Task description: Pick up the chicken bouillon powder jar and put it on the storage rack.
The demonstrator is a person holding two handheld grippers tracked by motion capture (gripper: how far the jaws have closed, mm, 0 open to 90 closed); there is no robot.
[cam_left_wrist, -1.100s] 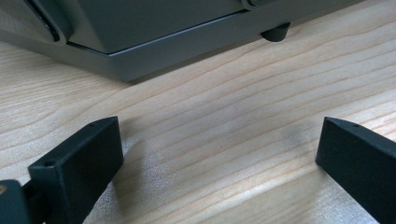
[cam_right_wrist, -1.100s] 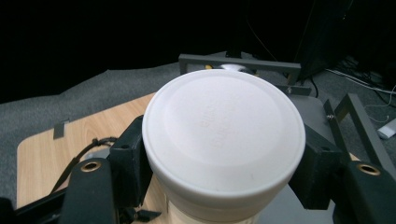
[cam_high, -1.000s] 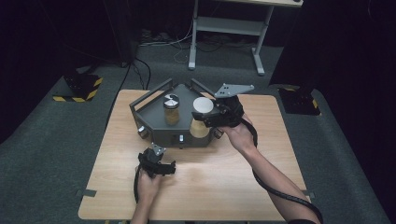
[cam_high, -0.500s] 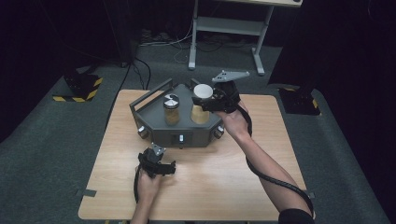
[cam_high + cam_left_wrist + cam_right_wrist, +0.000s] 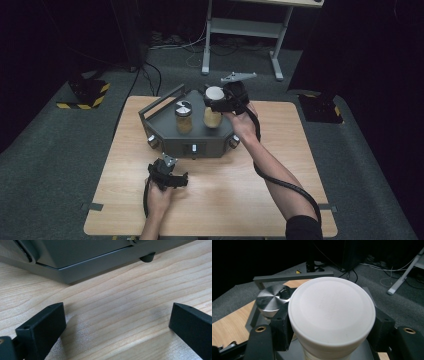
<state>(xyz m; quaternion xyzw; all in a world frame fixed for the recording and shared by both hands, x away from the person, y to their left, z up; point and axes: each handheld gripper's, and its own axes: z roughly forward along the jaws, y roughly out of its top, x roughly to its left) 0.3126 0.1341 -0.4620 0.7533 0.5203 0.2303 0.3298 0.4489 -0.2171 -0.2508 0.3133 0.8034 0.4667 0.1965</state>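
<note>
A dark grey machine (image 5: 210,142) with knobs on its front stands at the back of the wooden table (image 5: 280,165). On top of it stands a jar with a silver lid (image 5: 183,117), whose silver lid (image 5: 270,301) also appears in the right gripper view. My right gripper (image 5: 215,98) is shut on the white-lidded jar (image 5: 213,117) beside it; its jaws press both sides of the white lid (image 5: 331,312). My left gripper (image 5: 168,172) rests low over the table in front of the machine, jaws wide open with nothing between them (image 5: 117,322).
The machine has a raised grey handle bar (image 5: 161,100) on its left side and a rubber foot (image 5: 147,258) close ahead of the left gripper. Dark carpet surrounds the table; a white desk frame (image 5: 240,30) and cables lie behind it.
My right gripper has carried the white-lidded jar away from the machine's front right, farther back beside the silver-lidded jar. The left gripper has stayed put.
</note>
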